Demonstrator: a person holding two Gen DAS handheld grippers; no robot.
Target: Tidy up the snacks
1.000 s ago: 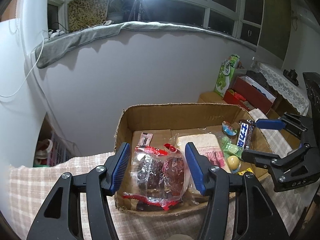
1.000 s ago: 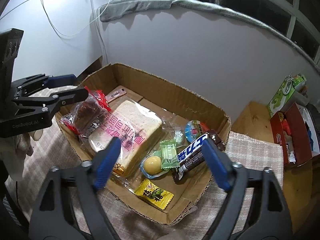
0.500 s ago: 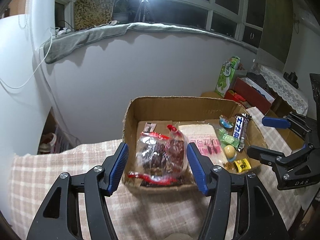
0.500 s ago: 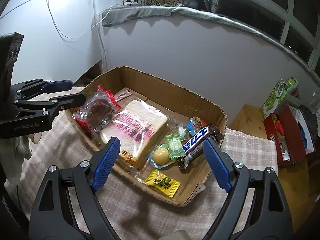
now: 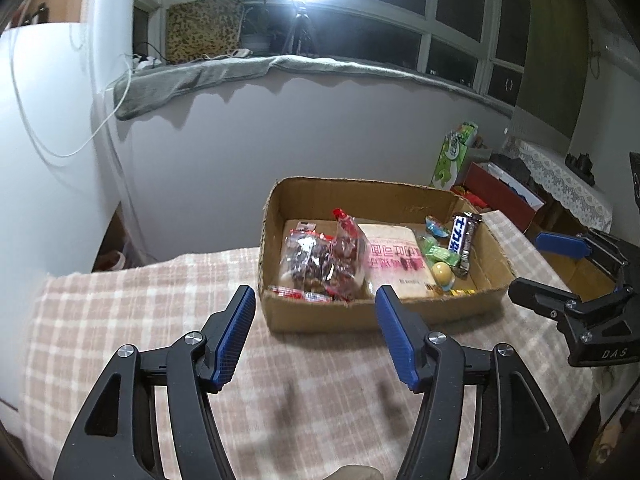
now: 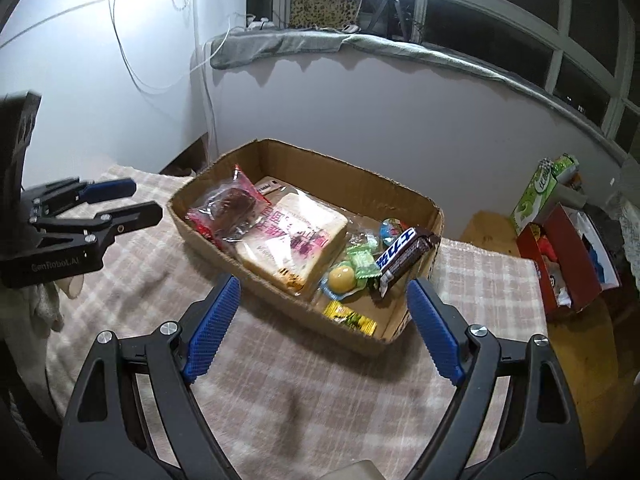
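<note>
A shallow cardboard box (image 5: 360,196) (image 6: 352,176) sits on the checked cloth. Inside lie a clear red-trimmed bag of dark snacks (image 5: 320,260) (image 6: 228,208), a wrapped bread pack (image 5: 394,256) (image 6: 292,236), a chocolate bar (image 5: 462,240) (image 6: 404,256), green candies (image 6: 362,262), a yellow ball (image 6: 342,278) and a yellow packet (image 6: 352,318). My left gripper (image 5: 315,294) (image 6: 146,200) is open, short of the box's near left side, with nothing between its fingers. My right gripper (image 6: 322,282) (image 5: 528,262) is wide open before the box's right front corner, also with nothing in it.
The checked cloth (image 5: 140,320) covers the table around the box. Beyond the table's right side stand a green carton (image 6: 540,196) and a red box (image 6: 560,264). A white wall rises close behind the cardboard box. A gloved hand (image 6: 44,300) shows under the left gripper.
Both grippers have drawn back from the box towards the near side of the table. The red-trimmed bag that stood between the left fingers now lies in the box beyond them.
</note>
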